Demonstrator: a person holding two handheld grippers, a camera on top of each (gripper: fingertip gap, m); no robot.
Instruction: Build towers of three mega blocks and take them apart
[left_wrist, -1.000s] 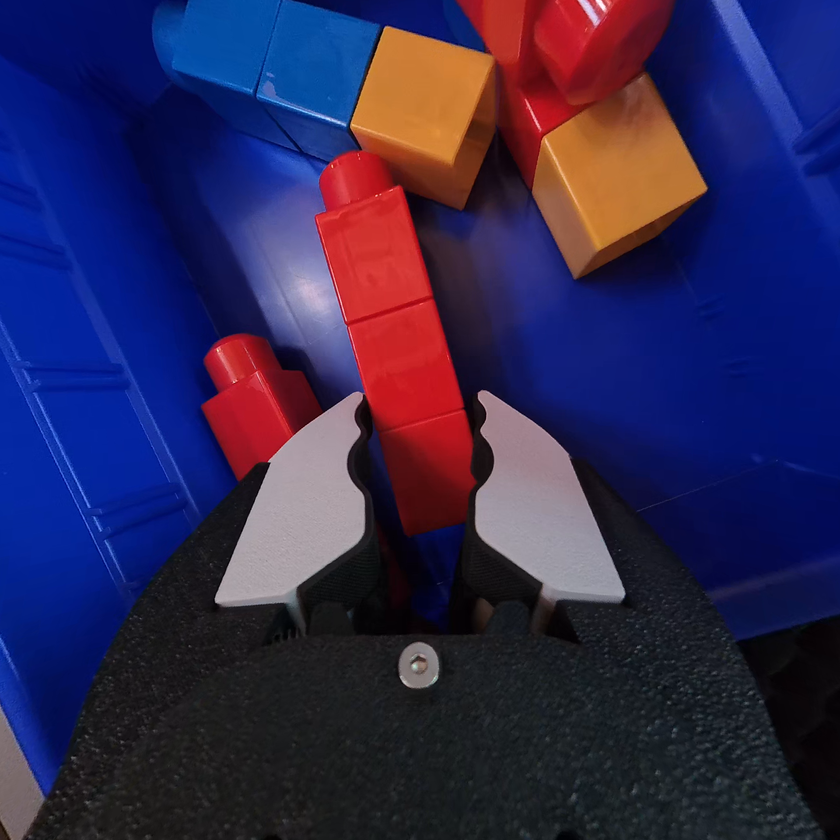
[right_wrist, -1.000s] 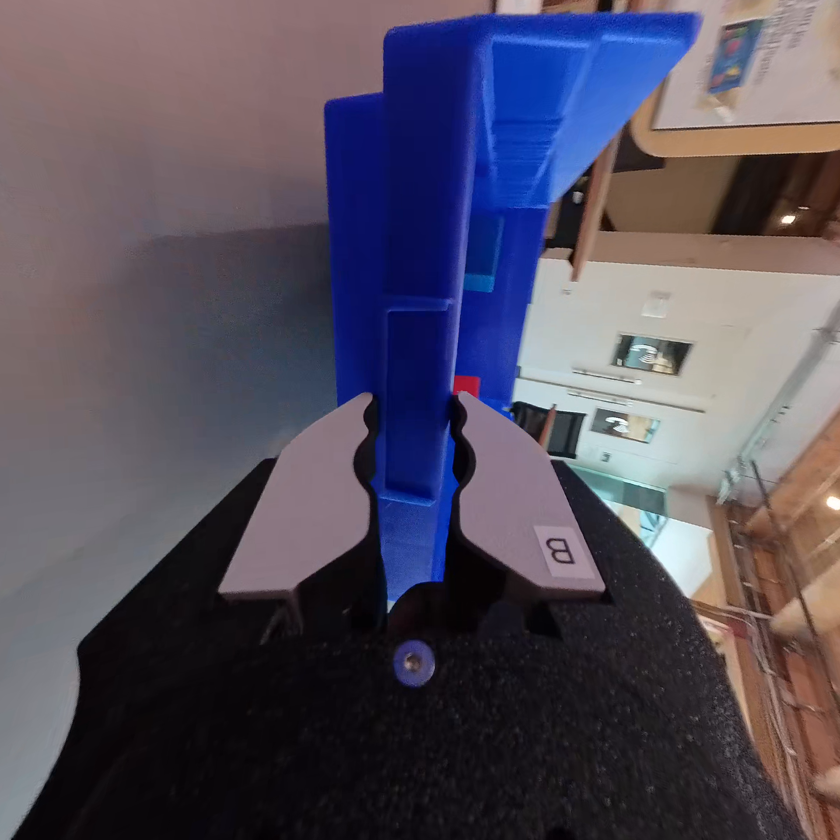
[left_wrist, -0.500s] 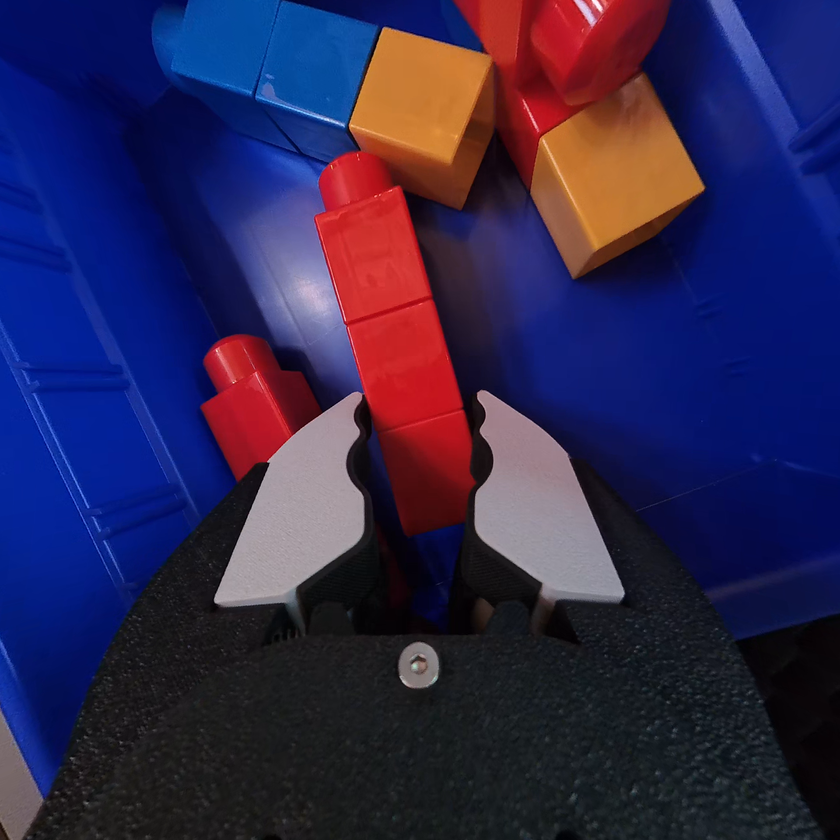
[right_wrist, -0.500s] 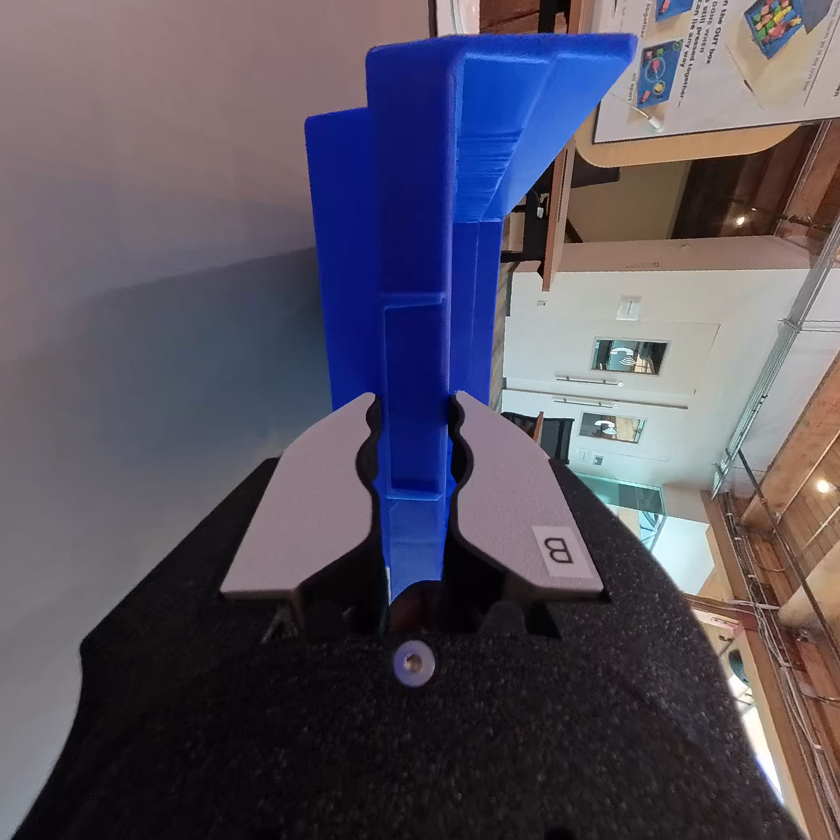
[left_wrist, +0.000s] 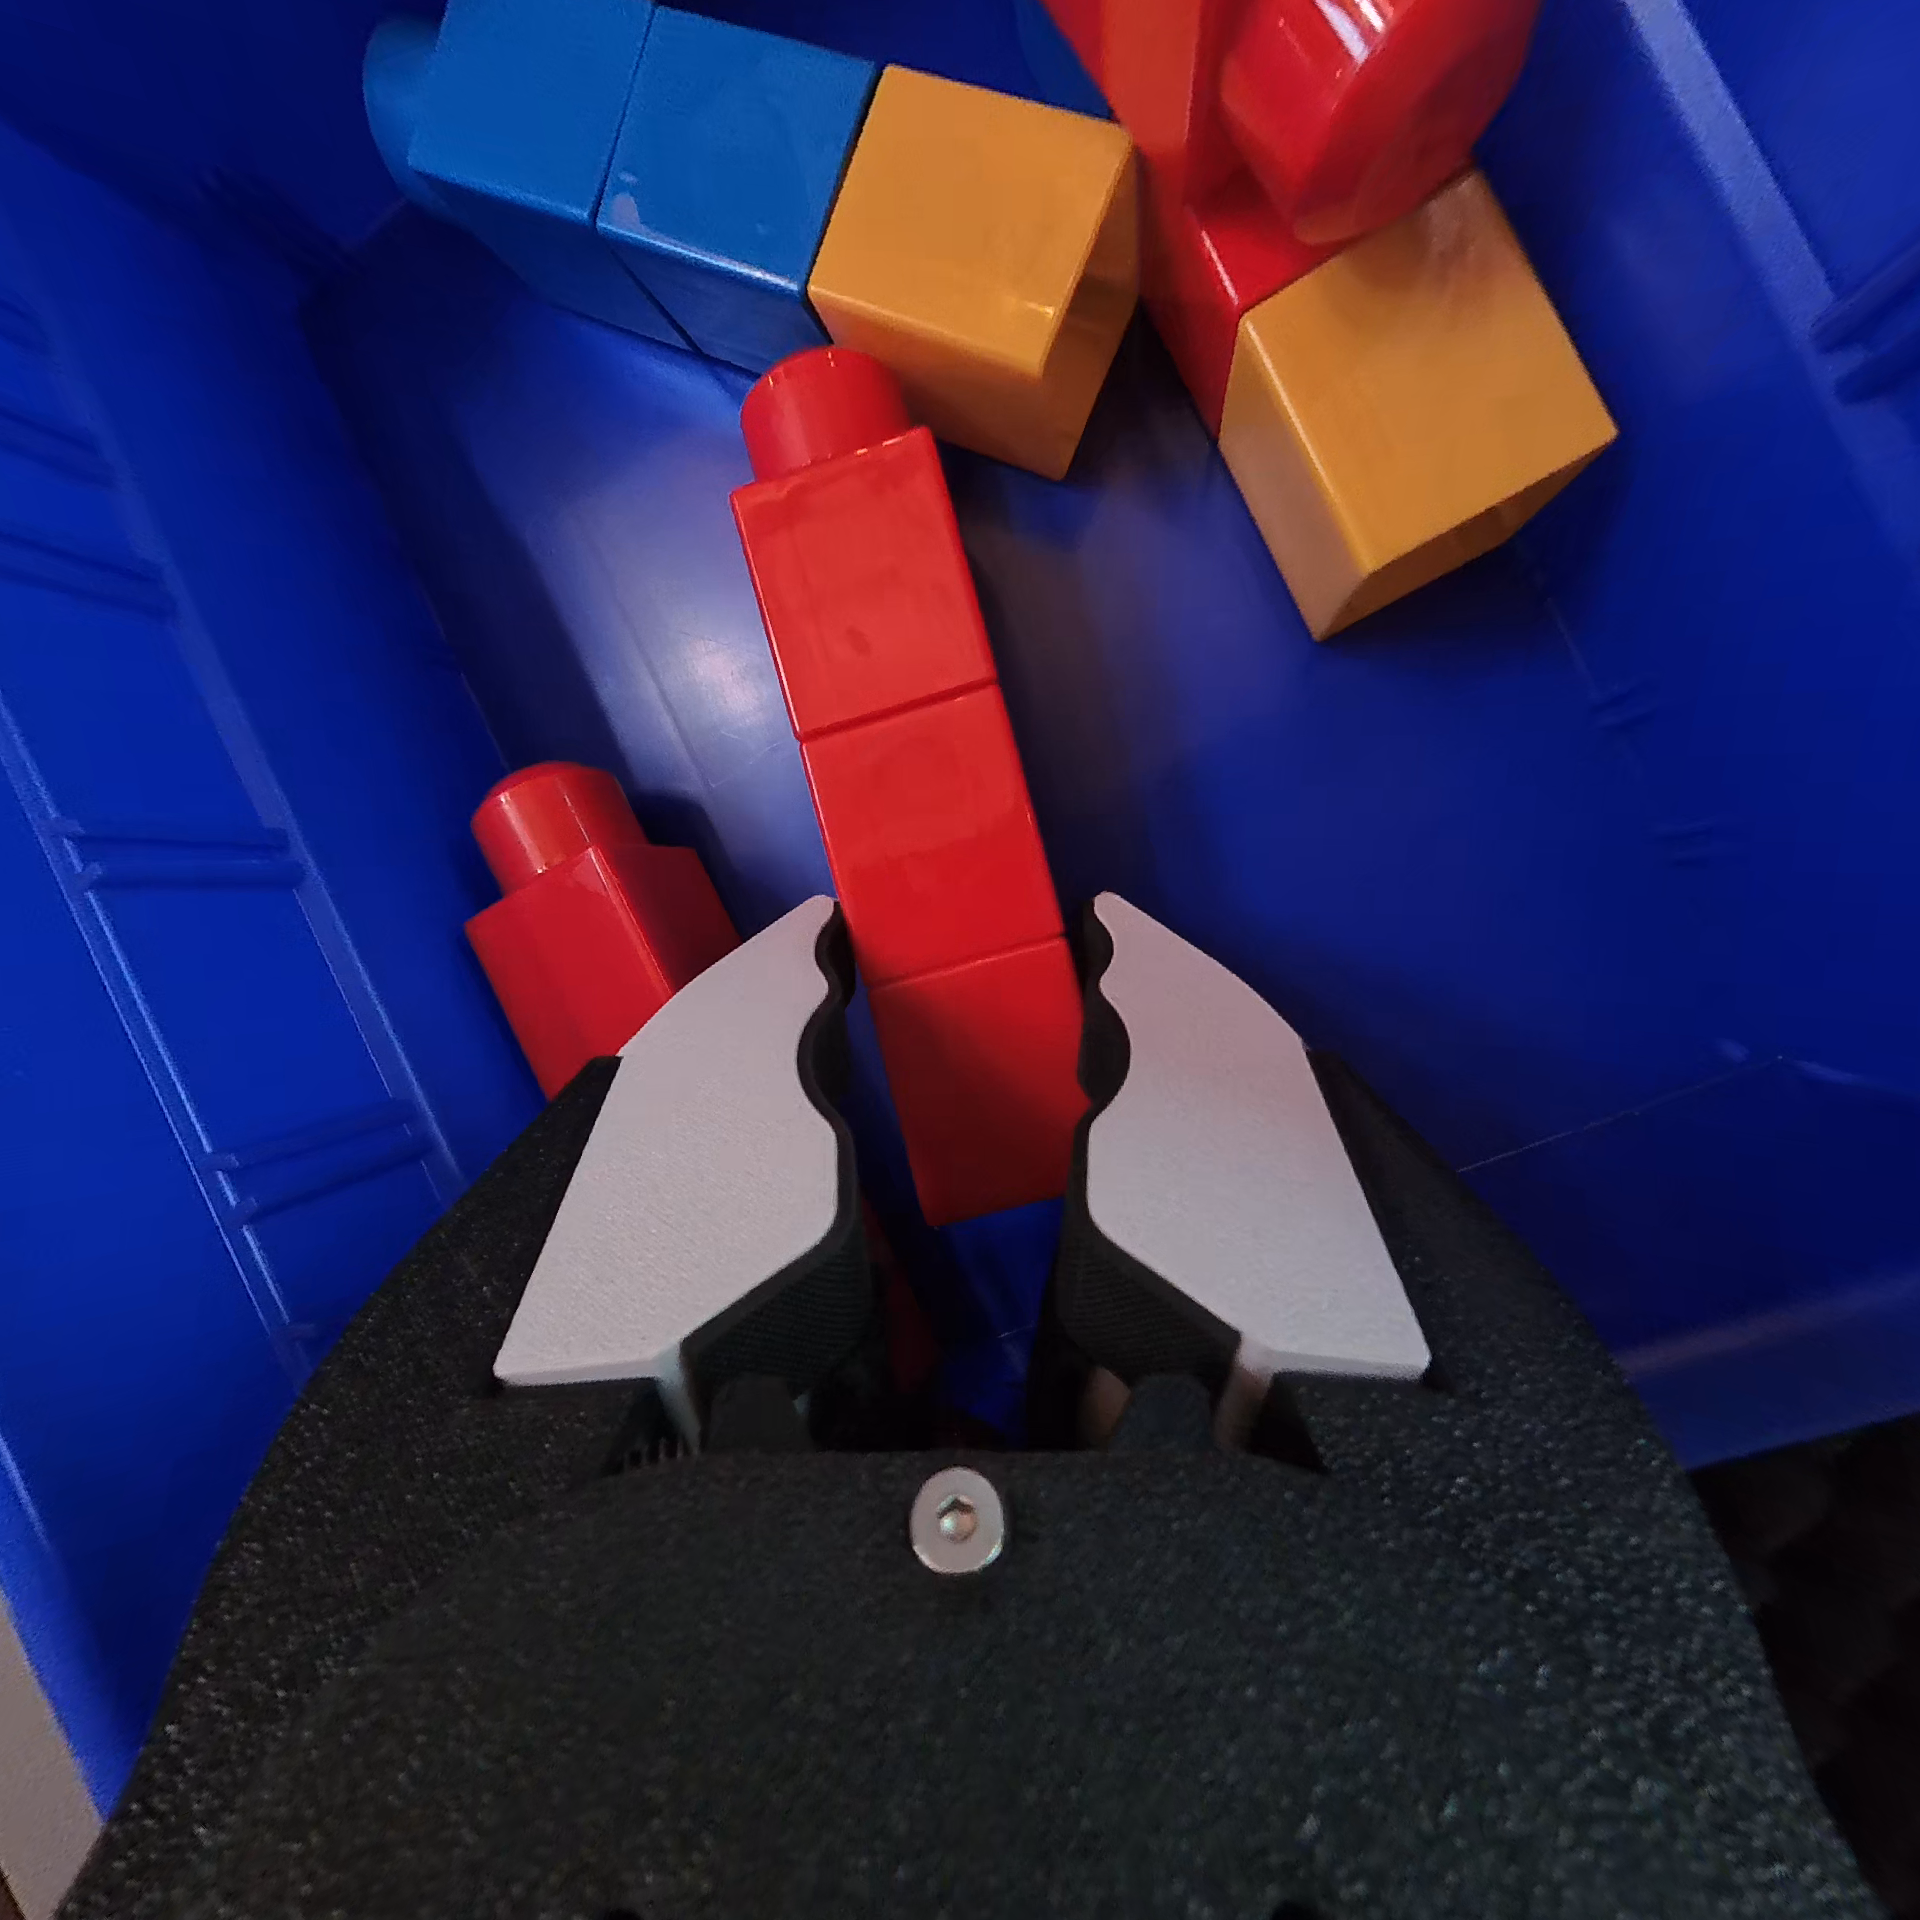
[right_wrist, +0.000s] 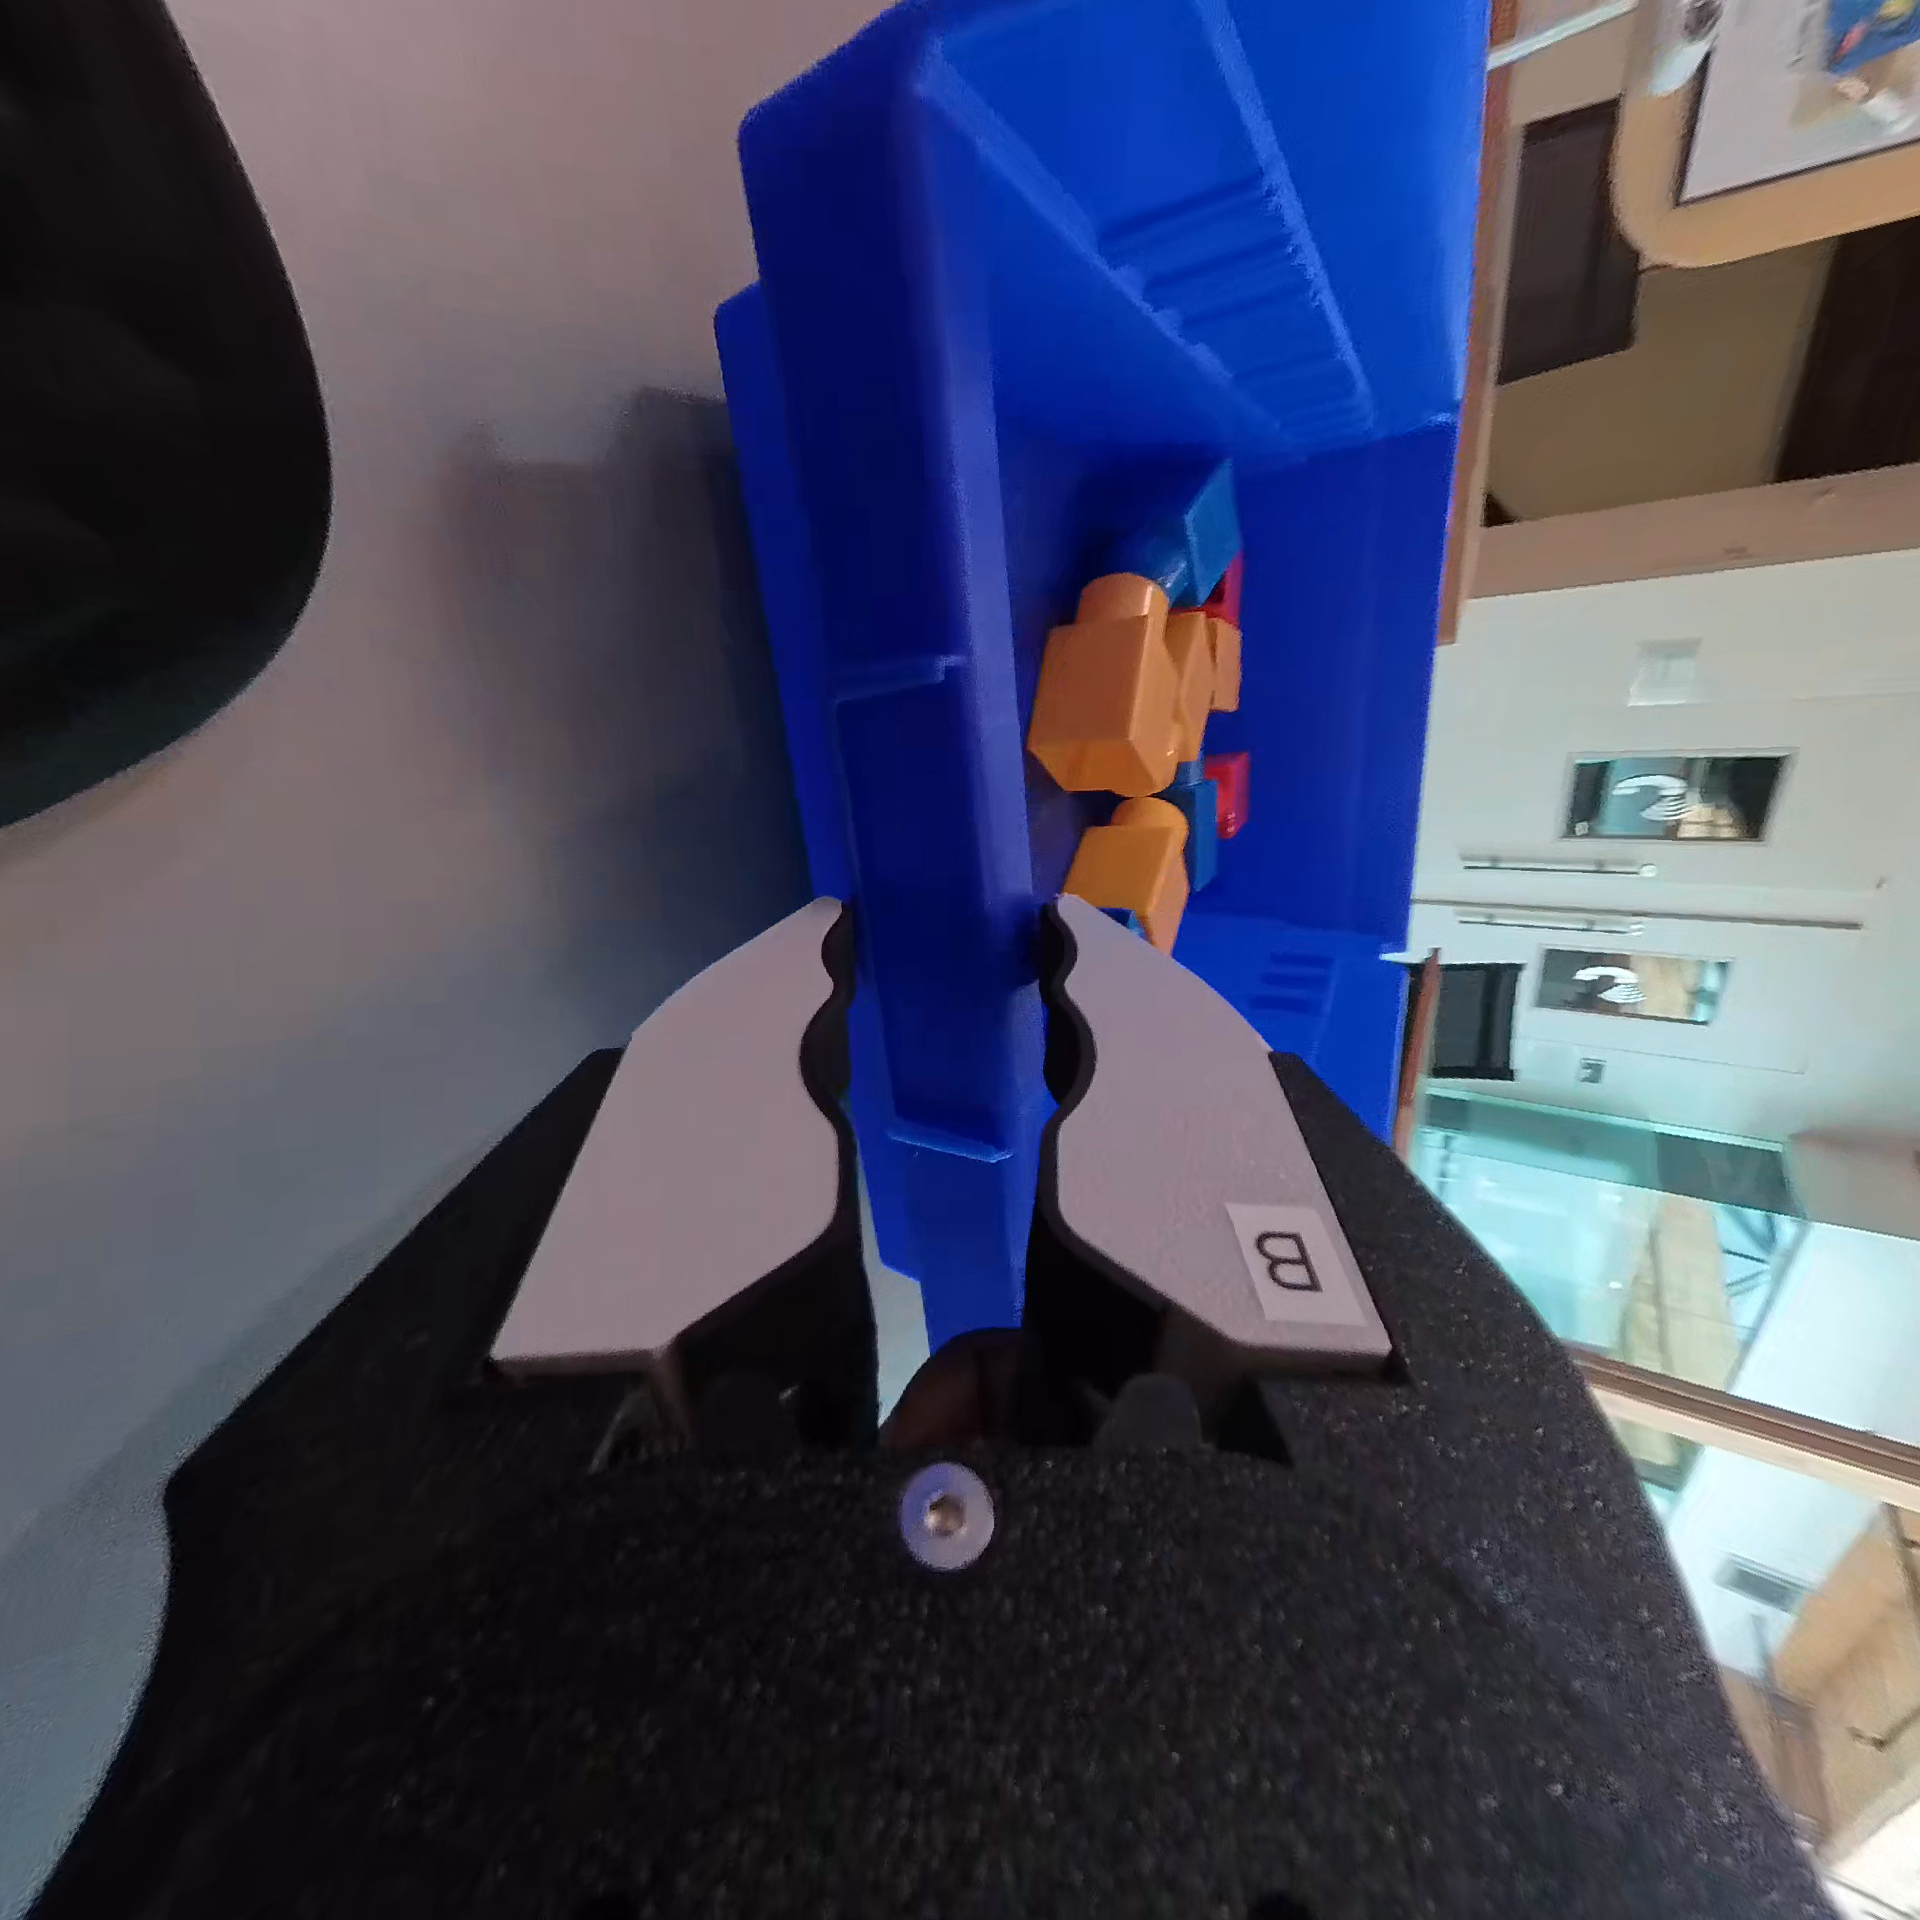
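In the left wrist view my left gripper (left_wrist: 961, 925) is shut on the bottom block of a red three-block tower (left_wrist: 914, 790), held inside the blue bin (left_wrist: 1455, 883), stud pointing away from me. A single red block (left_wrist: 592, 925) lies just left of the fingers. A blue-blue-orange tower (left_wrist: 727, 187) and a red and orange tower (left_wrist: 1403, 416) lie at the bin's far end. In the right wrist view my right gripper (right_wrist: 943, 920) is shut on the blue bin's side wall (right_wrist: 914, 623). Orange, blue and red blocks (right_wrist: 1122, 686) show inside.
The bin's ribbed walls (left_wrist: 156, 935) close in on the left gripper from both sides. The bin rests on a pale table (right_wrist: 468, 1039). A dark blurred shape (right_wrist: 135, 416) fills the right wrist view's upper left corner. A room lies beyond the bin.
The right wrist view has swung round the bin wall, so the blocks inside now show, and a dark shape has come in at the left. The left gripper and red tower have barely moved.
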